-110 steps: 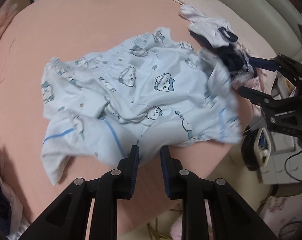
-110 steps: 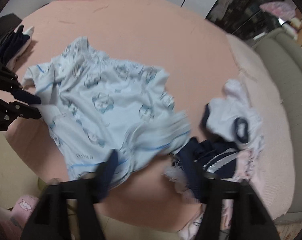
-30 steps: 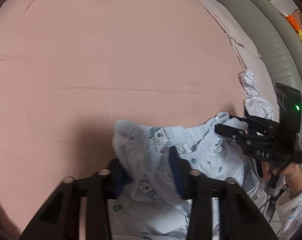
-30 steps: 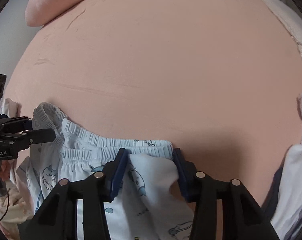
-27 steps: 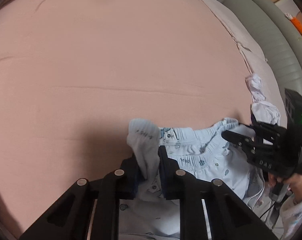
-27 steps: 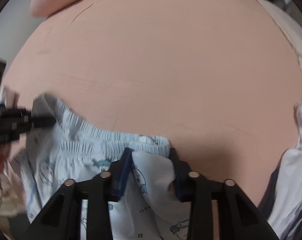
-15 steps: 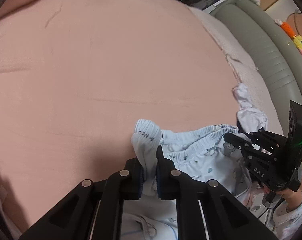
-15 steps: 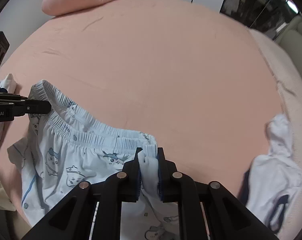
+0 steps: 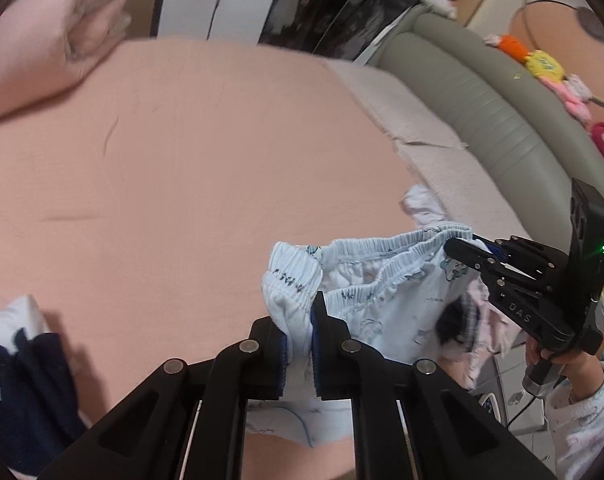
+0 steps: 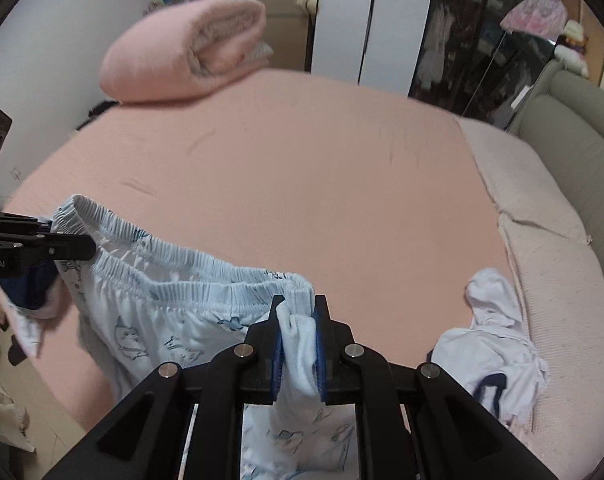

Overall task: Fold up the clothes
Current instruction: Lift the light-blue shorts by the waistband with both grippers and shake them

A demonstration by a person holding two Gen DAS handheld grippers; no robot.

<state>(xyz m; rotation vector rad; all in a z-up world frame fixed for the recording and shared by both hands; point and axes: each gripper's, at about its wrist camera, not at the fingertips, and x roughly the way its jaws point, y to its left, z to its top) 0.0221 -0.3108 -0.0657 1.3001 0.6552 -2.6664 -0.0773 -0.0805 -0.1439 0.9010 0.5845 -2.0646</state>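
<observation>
Pink bed below. My left claw and right claw each clamp the shorts by the waistband; I should keep it taut and level, lowering evenly.

Bedroom — bed, wardrobe

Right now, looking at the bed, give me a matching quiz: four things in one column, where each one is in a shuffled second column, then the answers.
Things:
1. light blue printed shorts
2. rolled pink blanket
3. white garment
4. navy garment

Places:
A. far corner of the pink bed
B. crumpled near the bed's right edge
C. waistband pinched by left gripper and right gripper
D. bed's near-left edge

Pairs: 1-C, 2-A, 3-B, 4-D
</observation>
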